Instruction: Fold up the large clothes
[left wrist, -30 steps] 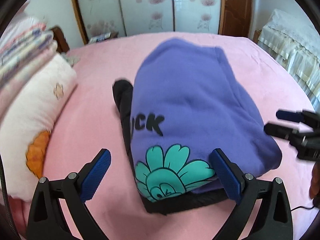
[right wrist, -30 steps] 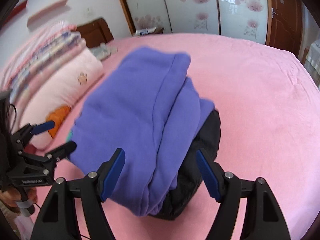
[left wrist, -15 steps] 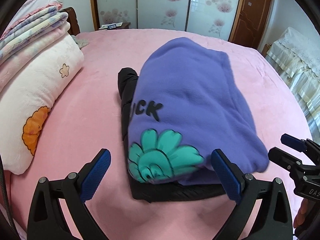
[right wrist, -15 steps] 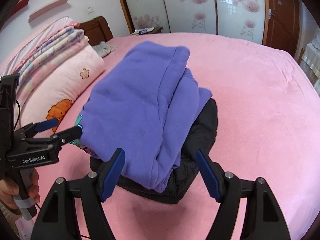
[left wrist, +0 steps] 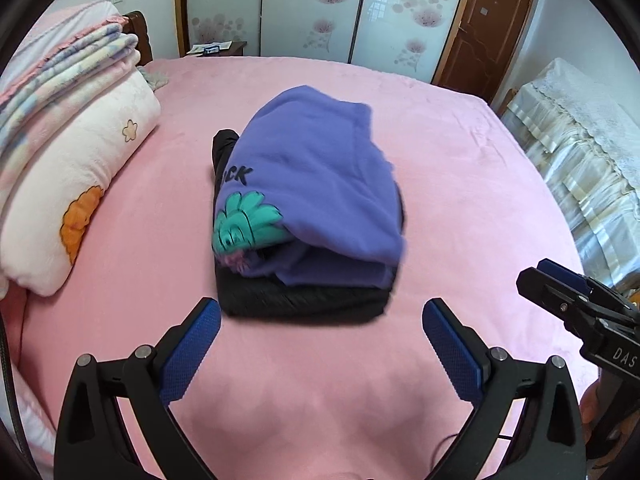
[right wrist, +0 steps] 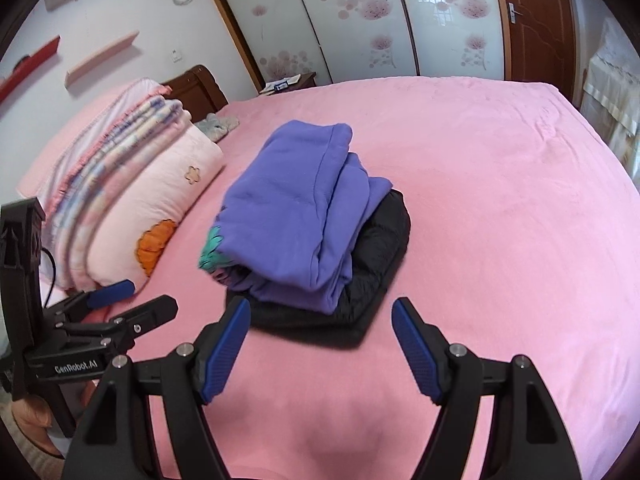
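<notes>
Purple sweatshirt [left wrist: 320, 184] folded, sitting on top of a folded black garment [left wrist: 304, 300], mid pink bed [left wrist: 460, 184]. Left gripper [left wrist: 320, 344] jaws wide, nothing between them, short of the stack's near edge. Right gripper [right wrist: 320, 344] likewise wide and empty. Quilt stack [right wrist: 132, 184] beside the clothes.

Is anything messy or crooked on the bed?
A little. The purple sweatshirt sits crooked on the folded black garment: its layers bulge and gape at the near edge, and the black one pokes out on one side.
</notes>
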`<state>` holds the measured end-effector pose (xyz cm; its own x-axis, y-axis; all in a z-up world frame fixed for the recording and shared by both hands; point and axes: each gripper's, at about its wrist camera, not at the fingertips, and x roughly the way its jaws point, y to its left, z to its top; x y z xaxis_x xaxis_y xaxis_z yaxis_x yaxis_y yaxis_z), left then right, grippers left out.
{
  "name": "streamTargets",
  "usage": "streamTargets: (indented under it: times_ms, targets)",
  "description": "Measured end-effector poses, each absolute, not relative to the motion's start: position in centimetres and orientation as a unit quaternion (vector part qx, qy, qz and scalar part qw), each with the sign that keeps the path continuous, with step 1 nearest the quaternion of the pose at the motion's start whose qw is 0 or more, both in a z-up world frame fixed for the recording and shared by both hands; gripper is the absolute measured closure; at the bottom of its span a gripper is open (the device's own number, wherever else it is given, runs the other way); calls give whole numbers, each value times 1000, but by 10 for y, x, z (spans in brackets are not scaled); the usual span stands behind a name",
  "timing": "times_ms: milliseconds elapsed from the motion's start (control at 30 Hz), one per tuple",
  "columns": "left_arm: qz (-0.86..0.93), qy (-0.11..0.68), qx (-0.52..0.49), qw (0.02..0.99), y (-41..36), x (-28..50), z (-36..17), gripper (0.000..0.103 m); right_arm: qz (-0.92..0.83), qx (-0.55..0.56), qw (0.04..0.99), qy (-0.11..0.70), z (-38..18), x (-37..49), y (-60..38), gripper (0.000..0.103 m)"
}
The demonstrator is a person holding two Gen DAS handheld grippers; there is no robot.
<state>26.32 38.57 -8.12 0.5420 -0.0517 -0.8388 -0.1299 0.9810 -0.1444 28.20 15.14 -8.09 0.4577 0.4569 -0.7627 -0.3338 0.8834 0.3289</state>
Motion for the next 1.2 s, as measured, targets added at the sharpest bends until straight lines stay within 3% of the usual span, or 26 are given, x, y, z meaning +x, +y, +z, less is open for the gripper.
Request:
streamTargets:
  times_ms: [233, 567, 967, 1200]
  targets:
    - [24, 469, -141, 871, 323, 171, -19, 2, 264, 82, 844, 460, -23, 203, 83, 29]
    - [0, 466, -131, 875, 189, 49, 38, 1, 247, 39, 848, 467, 45, 66, -42, 29]
    - [-12, 456, -111, 883, 87, -35, 70, 1, 222, -16, 872, 437, 82, -21, -125, 29]
    - [12, 448, -83, 890, 62, -47, 69, 1, 177, -25, 893, 414, 56, -39, -131, 29]
